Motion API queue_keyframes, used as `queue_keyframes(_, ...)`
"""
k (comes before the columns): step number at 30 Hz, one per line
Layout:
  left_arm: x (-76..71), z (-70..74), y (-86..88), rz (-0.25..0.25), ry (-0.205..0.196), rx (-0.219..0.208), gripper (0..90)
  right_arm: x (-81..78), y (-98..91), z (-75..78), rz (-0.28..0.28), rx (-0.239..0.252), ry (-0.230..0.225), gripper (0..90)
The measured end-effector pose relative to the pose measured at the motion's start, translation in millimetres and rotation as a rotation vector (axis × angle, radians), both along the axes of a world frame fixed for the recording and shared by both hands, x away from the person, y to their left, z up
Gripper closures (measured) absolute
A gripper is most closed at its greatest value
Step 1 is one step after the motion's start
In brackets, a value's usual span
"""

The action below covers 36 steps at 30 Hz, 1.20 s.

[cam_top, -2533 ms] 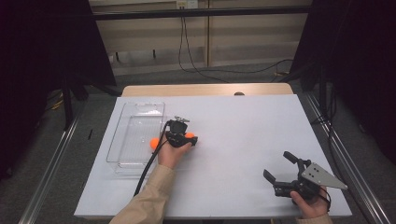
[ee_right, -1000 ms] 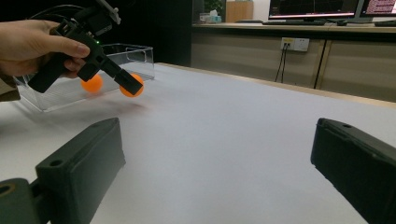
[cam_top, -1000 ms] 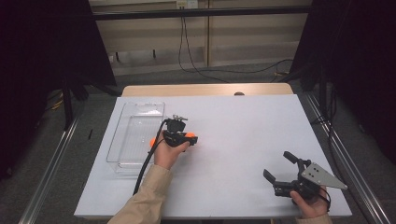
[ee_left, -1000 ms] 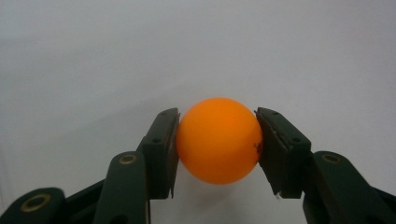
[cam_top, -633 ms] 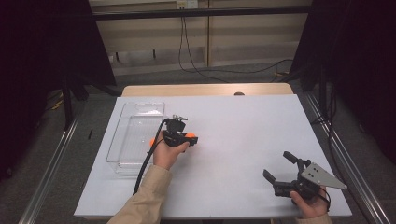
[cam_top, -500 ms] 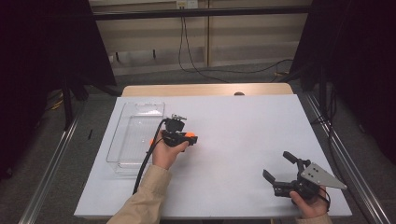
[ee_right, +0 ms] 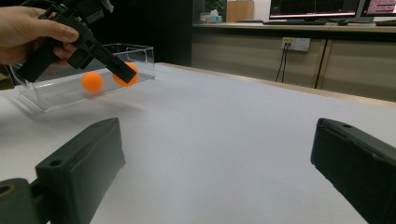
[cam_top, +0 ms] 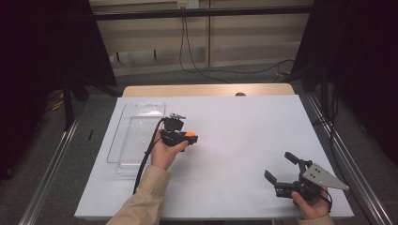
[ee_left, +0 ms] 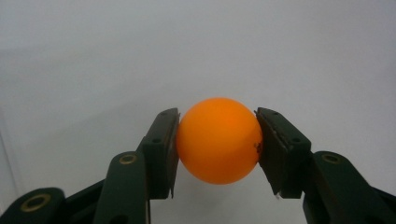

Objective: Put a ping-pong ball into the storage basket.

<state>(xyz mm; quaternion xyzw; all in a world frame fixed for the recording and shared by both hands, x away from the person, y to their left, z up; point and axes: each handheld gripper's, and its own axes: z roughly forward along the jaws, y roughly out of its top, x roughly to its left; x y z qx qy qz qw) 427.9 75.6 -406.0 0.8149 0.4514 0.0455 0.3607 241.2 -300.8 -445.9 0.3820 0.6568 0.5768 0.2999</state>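
left gripper clamped on an orange ball
held above the white table, beside the clear tray (second ball nearby); right gripper wide open, holding nothing.

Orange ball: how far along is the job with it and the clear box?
Done: the left gripper is shut on the orange ball, beside the clear box. In hand: holding it over the table. An orange shape at the box may be a second ball or a reflection. Left: probably setting the ball down; the right gripper sits open, apart.
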Motion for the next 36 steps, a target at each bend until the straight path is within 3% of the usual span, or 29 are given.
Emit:
queue_keyframes(16, -0.2, 8.6, 5.5, -0.003, -0.003, -0.020, 51.0, 0.1, 0.7, -0.1, 0.003, -0.002, 0.001, 1.9)
queue_keyframes(36, -0.1, 13.7, 8.6, -0.014, 0.000, -0.013, 51.0, 0.0, 0.6, 0.2, 0.005, -0.002, -0.001, 1.9)
